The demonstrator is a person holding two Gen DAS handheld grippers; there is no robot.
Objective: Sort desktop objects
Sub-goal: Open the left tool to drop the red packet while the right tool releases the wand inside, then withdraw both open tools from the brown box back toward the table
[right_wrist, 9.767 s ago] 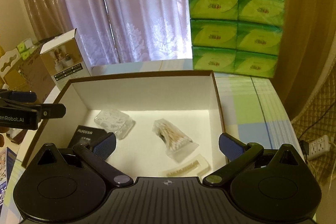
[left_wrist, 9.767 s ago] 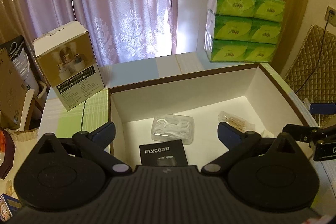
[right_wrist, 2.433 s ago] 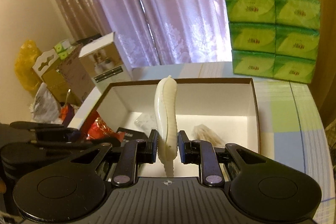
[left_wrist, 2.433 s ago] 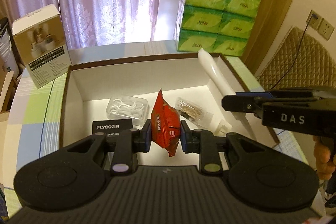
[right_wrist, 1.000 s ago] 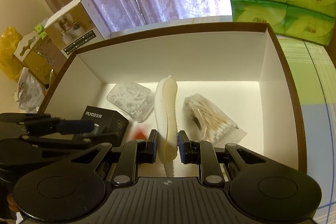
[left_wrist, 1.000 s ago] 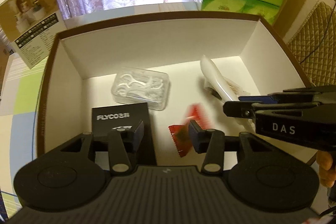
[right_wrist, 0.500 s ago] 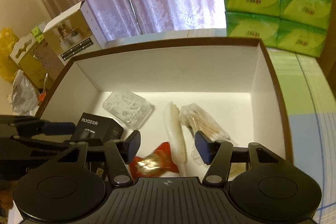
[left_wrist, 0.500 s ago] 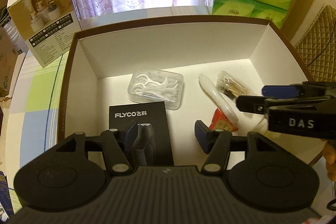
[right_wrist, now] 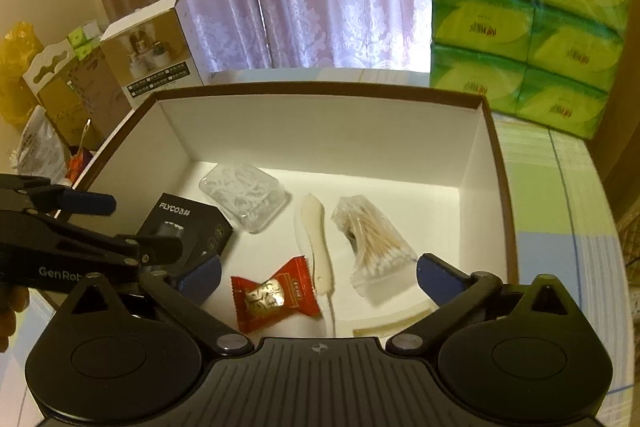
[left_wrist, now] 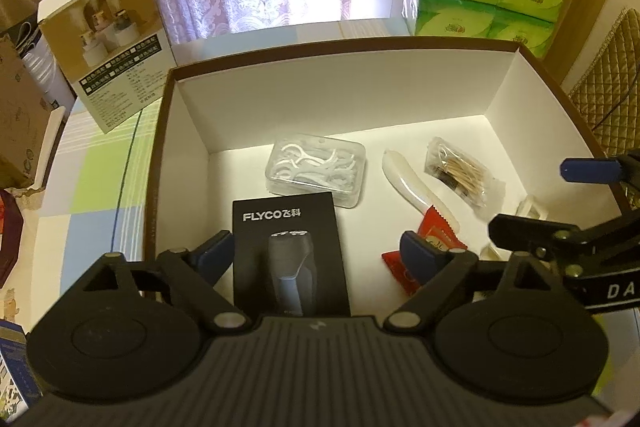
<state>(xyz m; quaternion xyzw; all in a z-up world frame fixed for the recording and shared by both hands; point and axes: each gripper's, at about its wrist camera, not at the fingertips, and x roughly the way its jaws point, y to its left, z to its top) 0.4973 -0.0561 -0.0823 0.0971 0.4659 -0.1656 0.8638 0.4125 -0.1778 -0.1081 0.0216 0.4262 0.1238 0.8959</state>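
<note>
Your left gripper point(left_wrist: 316, 251) and right gripper point(right_wrist: 318, 277) now gape wide, both empty: the red candy point(right_wrist: 276, 297) and cream tool point(right_wrist: 316, 241) you carried moments ago lie released, near-centre on the box point(right_wrist: 320, 95) floor; both count as sorted

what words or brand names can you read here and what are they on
"FLYCO" plus two Chinese characters: black cardboard shaver box, also legible in the right wrist view.
"GenRob", cut off: left tool body.
"DA", cut off: right tool body.
Green tissue packs: red logo, too blurred.
Beige product box: print too small.
</note>
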